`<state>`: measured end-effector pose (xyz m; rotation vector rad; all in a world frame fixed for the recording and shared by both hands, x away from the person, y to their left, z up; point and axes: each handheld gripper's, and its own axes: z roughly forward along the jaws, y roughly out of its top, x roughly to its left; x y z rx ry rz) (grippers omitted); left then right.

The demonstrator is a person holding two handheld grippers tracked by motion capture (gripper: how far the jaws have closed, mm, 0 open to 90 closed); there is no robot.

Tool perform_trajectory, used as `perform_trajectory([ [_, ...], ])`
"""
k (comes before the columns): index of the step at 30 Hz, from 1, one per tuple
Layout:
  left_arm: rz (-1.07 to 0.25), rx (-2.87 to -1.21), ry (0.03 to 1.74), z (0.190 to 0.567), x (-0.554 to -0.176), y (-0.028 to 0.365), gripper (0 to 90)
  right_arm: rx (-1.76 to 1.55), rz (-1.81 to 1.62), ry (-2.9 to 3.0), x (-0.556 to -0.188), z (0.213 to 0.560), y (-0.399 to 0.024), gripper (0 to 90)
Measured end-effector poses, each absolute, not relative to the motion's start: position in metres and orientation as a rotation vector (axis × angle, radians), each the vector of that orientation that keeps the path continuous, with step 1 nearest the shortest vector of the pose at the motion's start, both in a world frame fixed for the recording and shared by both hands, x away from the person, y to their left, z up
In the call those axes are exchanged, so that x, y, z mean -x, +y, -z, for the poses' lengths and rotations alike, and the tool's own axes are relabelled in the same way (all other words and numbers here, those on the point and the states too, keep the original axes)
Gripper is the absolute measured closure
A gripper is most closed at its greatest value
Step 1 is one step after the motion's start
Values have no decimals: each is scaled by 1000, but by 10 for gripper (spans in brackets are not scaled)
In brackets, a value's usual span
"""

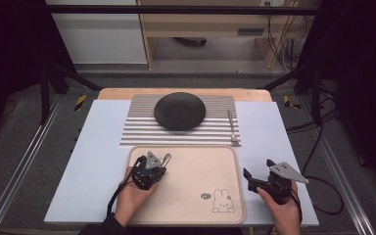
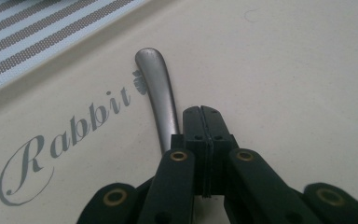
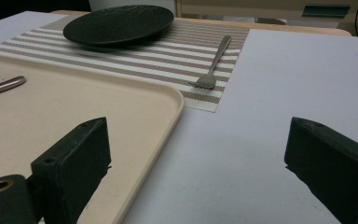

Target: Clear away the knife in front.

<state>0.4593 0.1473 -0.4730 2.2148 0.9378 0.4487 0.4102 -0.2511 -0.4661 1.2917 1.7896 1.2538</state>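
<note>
Left gripper: black jaws pressed together, empty, just beside grey metal cutlery handle | handle lies on beige rabbit-print tray, upper left part | right gripper: jaws spread, empty, over pale worktop right of tray | beyond: striped placemat, black round plate, metal fork.

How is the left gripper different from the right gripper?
The left gripper has its jaws shut together, with a metal handle lying beside them; the right gripper has its jaws wide apart with nothing between them. The left gripper is over the tray; the right gripper is over the bare white table, beside the tray. Both are black, have two jaws, and sit in a person's hand.
</note>
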Motion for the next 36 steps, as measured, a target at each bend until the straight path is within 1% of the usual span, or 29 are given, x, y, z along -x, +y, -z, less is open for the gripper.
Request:
perform_trajectory([
  [10,-428,-2214,958,472,-467,158,900,-1288,-1246,1797,-410,466,-250,69],
  [19,-442,-2234,976,470,-472,166,900,-1283,-1242,1799,-409,466,-250,69],
  [36,-448,-2243,1012,468,-474,194,900,-1284,-1235,1807,-410,467,-249,68],
])
